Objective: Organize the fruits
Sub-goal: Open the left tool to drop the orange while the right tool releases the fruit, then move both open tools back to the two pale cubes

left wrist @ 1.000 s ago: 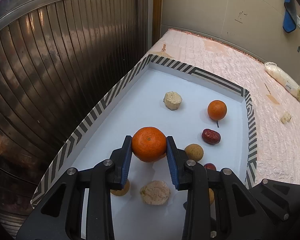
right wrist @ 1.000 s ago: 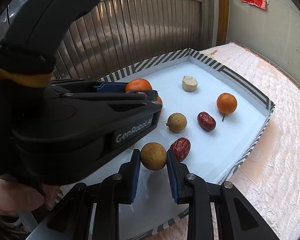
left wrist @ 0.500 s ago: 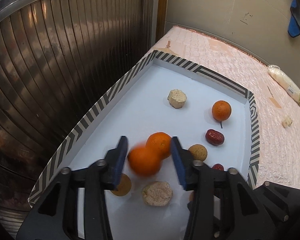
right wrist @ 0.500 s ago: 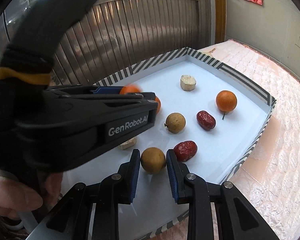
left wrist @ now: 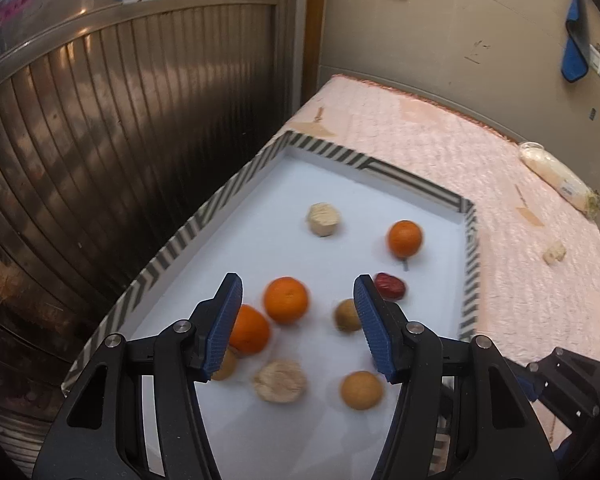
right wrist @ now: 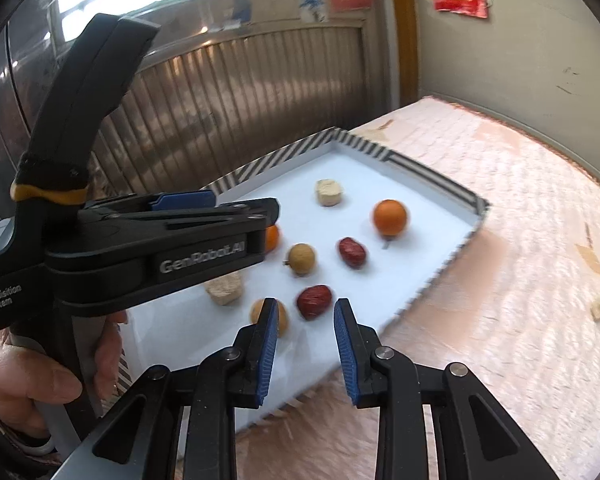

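Note:
A white tray with a striped rim (left wrist: 172, 248) (right wrist: 432, 182) holds the fruit. Two oranges (left wrist: 286, 300) (left wrist: 250, 330) lie side by side on it, and a third orange (left wrist: 405, 239) (right wrist: 389, 217) lies farther back. My left gripper (left wrist: 297, 280) hovers above the pair with its jaws opening and nothing between the pads. Two red dates (right wrist: 314, 301) (right wrist: 352, 252), brown longans (left wrist: 361, 390) (right wrist: 301, 258) and pale peeled pieces (left wrist: 280, 381) (right wrist: 329, 192) also rest on the tray. My right gripper (right wrist: 306, 304) stands slightly open and empty. One longan (right wrist: 268, 316) sits partly behind its left finger.
The tray lies on a pink quilted cloth (left wrist: 440, 160). A ribbed metal shutter (left wrist: 100, 140) runs along the left side. A white bag (left wrist: 556, 180) and a small pale piece (left wrist: 554, 252) lie on the cloth at the right. A person's hand (right wrist: 16, 376) grips the left gripper's handle.
The left gripper opened and let go of the orange, which now lies on the tray beside another orange. The right gripper drew back to the right and left its longan on the tray.

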The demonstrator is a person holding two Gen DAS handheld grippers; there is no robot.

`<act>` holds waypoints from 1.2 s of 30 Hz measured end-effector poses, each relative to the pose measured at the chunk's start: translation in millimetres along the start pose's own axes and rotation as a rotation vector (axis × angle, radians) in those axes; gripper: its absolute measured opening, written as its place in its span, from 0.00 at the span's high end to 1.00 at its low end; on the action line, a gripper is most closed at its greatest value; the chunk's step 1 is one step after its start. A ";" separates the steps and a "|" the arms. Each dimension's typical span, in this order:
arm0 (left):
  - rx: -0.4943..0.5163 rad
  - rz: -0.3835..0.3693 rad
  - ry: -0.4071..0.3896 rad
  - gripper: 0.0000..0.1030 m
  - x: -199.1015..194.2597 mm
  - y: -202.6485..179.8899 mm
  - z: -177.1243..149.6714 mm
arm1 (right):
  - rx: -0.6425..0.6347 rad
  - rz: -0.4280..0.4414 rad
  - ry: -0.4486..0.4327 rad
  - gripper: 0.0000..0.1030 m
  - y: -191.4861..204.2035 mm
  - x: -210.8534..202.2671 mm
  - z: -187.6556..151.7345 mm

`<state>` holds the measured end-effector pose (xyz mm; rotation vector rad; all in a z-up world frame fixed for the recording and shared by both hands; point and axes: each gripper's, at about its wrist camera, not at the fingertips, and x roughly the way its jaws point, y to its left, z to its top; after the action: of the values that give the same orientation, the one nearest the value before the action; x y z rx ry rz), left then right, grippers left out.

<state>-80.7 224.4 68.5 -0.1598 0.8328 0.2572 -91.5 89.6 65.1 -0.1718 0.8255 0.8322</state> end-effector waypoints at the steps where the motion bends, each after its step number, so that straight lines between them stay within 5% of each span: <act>1: 0.008 -0.008 -0.003 0.43 -1.8 -6.0 -0.1 | 0.004 -0.009 -0.003 0.73 -3.1 -3.2 -1.0; 18: 0.169 -0.118 0.011 0.43 -2.3 -116.2 -2.3 | 0.167 -0.178 -0.024 0.71 -102.4 -62.6 -38.2; 36: 0.336 -0.303 0.119 0.43 39.9 -261.0 -2.4 | 0.336 -0.372 0.008 0.67 -242.1 -109.2 -74.2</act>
<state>18.2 -19.5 47.4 0.0151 0.9441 -0.1795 -4.4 -171.7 50.5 -0.0282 0.8950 0.3370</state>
